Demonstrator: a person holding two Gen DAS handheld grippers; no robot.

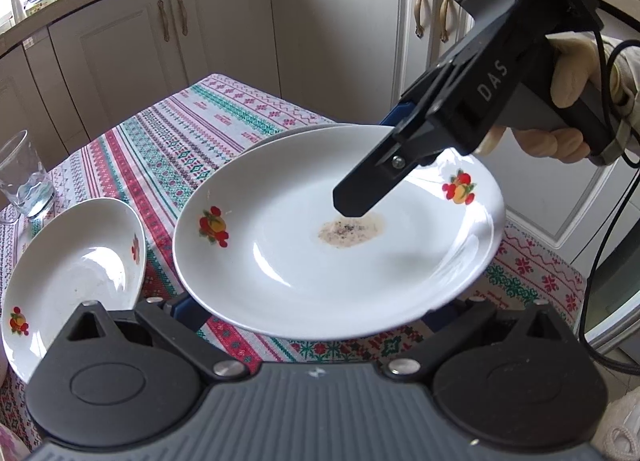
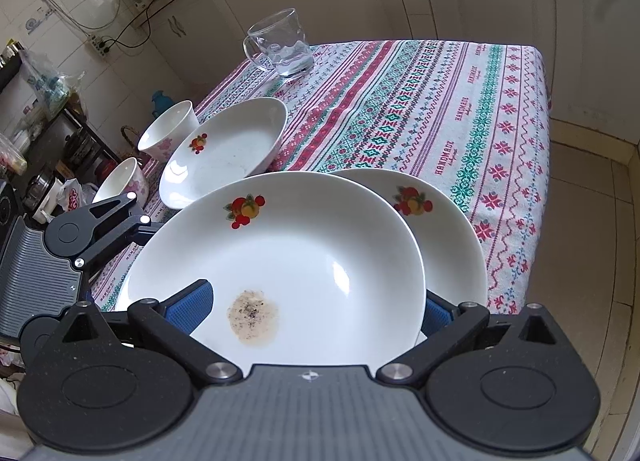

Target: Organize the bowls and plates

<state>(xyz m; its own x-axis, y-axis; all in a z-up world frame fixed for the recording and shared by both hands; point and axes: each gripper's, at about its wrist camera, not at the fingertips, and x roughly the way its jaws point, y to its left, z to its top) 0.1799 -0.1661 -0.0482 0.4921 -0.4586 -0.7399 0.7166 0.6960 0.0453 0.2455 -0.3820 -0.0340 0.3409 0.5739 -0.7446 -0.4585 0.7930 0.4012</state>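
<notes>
Centre of both wrist views: soiled plate (image 2: 288,261) held off the table (image 2: 460,109), overlapping a second plate (image 2: 452,229) below. Right hand-held gripper (image 2: 316,309) clamped on its near rim, blue pads either side. Left hand-held gripper (image 1: 316,301) fingers hidden under plate edge; cannot tell if closed. Third plate (image 2: 228,149), two bowls (image 2: 168,133), glass mug (image 2: 280,45) at upper left.

White plates (image 2: 304,261) carry red-and-orange fruit prints; the cloth (image 2: 420,109) is striped pink, red and green.
</notes>
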